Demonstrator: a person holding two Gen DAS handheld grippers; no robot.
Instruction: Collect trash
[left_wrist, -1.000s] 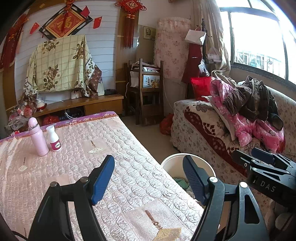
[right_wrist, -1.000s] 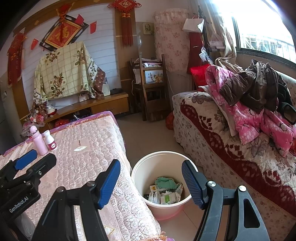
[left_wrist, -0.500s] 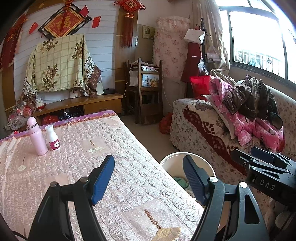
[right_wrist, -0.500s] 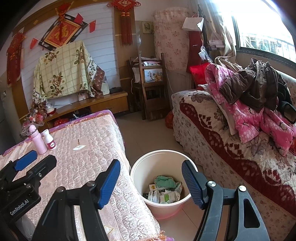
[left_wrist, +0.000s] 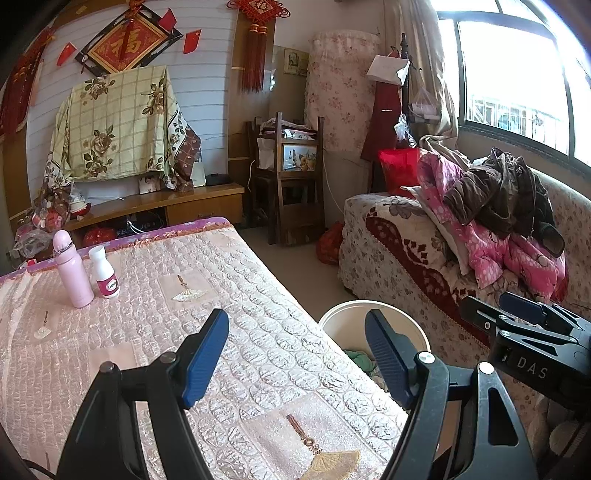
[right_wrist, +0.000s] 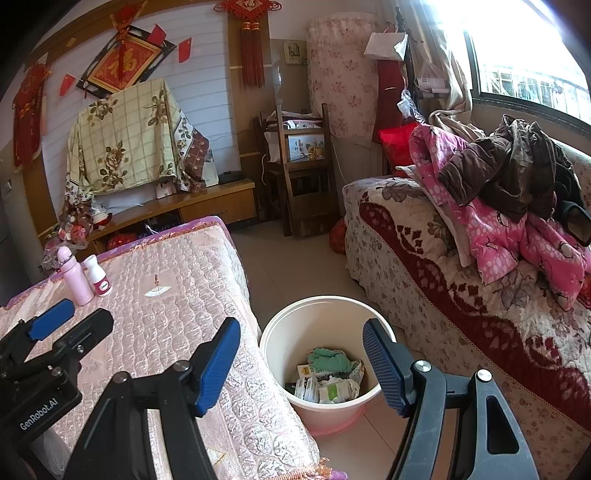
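Both empty: left hand-held gripper (left_wrist: 295, 354) spread above worktop (left_wrist: 258, 332); right hand-held gripper (right_wrist: 301, 363) spread above bin (right_wrist: 280, 332). Trash (right_wrist: 327, 376) binned. Judgement: collection near done; next, scan for leftovers.

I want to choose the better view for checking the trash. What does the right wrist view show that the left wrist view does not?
Only the right wrist view shows the whole white bucket standing on the floor, with the trash inside: a green piece, small boxes and crumpled paper.

Only the left wrist view shows the near part of the pink quilted cover; there the bucket is half hidden behind it.

Both show the pink bottle and white bottle upright side by side, and open, empty grippers.
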